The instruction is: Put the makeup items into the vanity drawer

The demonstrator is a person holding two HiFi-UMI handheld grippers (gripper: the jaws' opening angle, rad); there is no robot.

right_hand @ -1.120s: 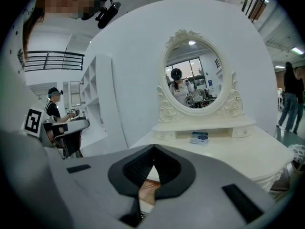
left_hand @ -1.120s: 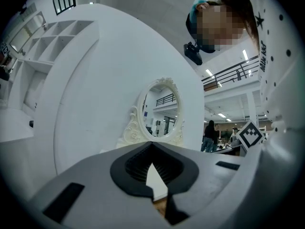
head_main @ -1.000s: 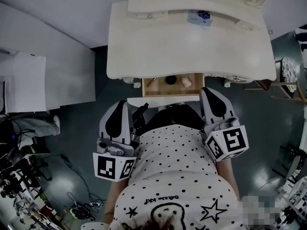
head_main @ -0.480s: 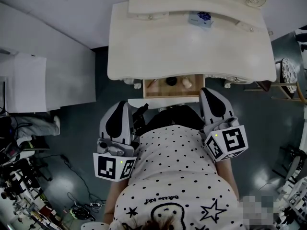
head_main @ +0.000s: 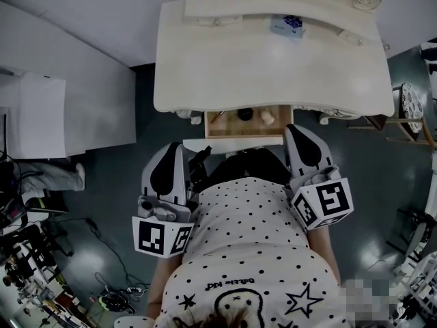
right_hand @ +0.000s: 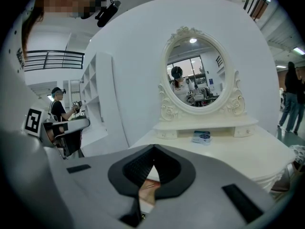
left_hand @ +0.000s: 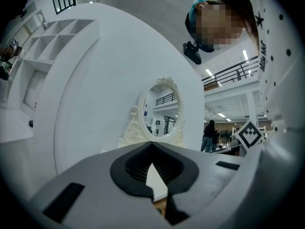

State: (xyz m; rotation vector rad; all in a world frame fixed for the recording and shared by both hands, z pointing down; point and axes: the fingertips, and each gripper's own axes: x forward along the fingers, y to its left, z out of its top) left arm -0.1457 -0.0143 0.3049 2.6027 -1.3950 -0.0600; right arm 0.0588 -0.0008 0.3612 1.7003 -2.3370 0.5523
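Jaws together; open drawer [head_main: 229, 126] plain overhead

Oval mirror [right_hand: 194, 75] in ornate cream frame, upright at rear of tabletop [head_main: 273, 67]. Small blue-and-white packet [right_hand: 202, 136] lying before it. Tangled cables [head_main: 115, 296] on dark floor [head_main: 116, 197].

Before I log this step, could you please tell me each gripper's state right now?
Left gripper: closed, holding nothing.
Right gripper: closed, holding nothing.

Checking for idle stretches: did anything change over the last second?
Nothing visibly changed. The left gripper and right gripper stay shut and empty at the person's sides; the drawer stays open with items inside.
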